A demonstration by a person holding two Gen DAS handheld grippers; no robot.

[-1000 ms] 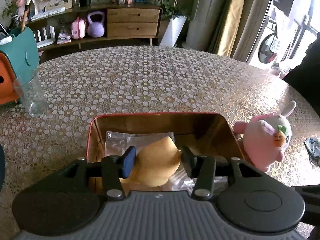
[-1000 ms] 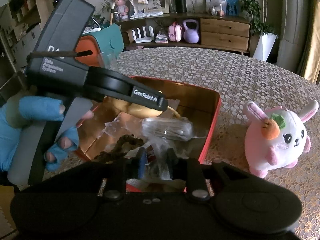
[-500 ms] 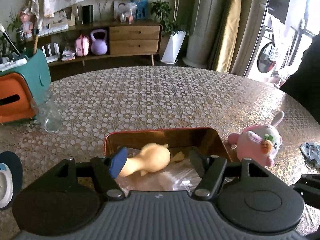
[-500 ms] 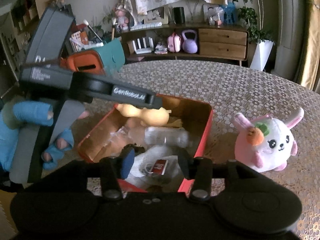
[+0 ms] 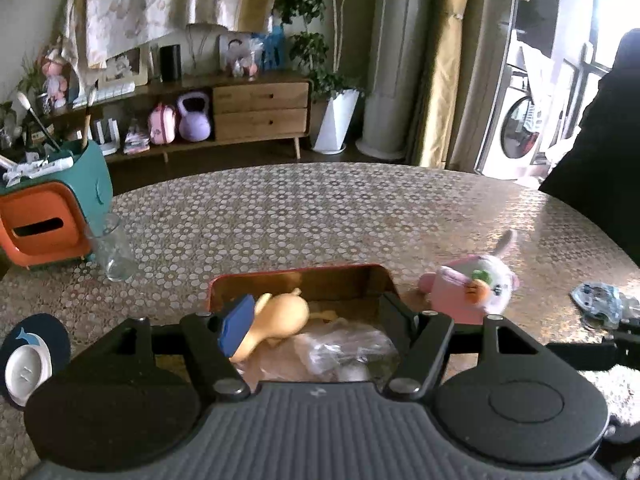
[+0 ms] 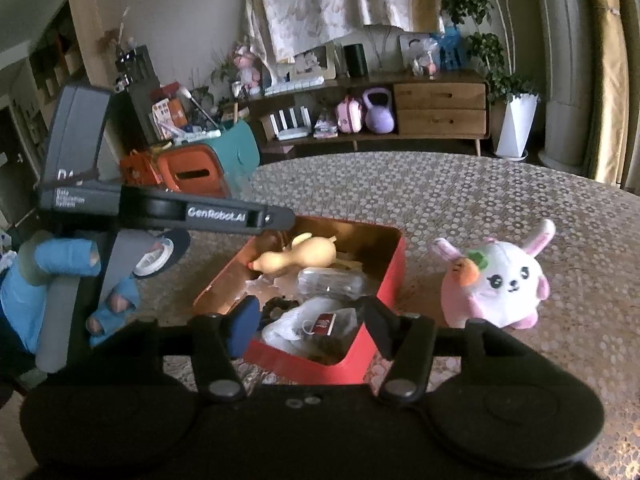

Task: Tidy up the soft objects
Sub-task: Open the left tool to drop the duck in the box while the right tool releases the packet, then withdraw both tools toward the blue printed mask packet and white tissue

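A red tin box with a gold inside sits on the patterned table. In it lie a yellow rubber duck, clear plastic bags and a white pouch with a red tag. A pink and white bunny plush stands on the table right of the box. My left gripper is open and empty above the box's near side. My right gripper is open and empty above the box's near corner.
An orange and teal organiser and a clear glass stand at the left. A dark coaster with a white disc lies at the near left. A small blue wrapped item lies at the right. The left gripper's body hangs left of the box.
Both grippers opened, let go of the duck and the plastic-wrapped items, and pulled up and back from the box. The duck now lies in the box.
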